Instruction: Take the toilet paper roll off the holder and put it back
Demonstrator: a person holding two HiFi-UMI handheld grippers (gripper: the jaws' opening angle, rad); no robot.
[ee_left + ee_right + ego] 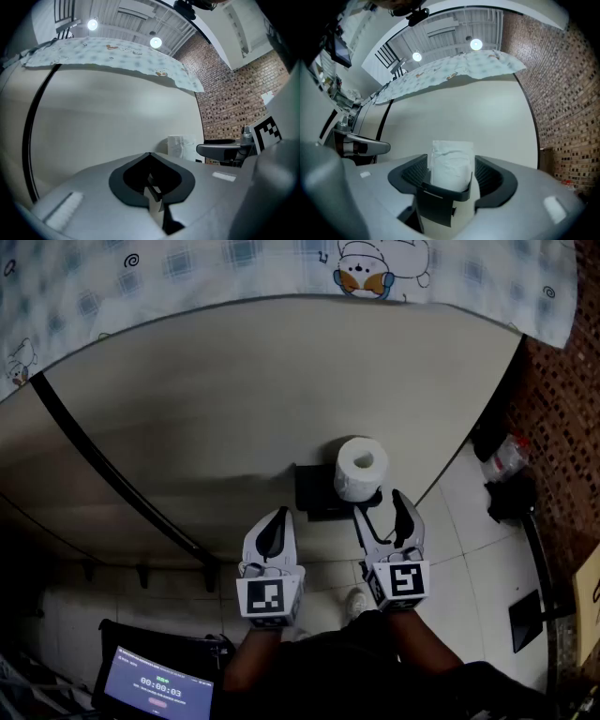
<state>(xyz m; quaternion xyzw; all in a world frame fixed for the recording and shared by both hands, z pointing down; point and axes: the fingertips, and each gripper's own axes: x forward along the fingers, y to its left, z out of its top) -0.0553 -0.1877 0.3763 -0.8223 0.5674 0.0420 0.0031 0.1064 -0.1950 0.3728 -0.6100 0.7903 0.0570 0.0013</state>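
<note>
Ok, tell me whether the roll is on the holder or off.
On: the roll stands upright, seated in the black holder.
</note>
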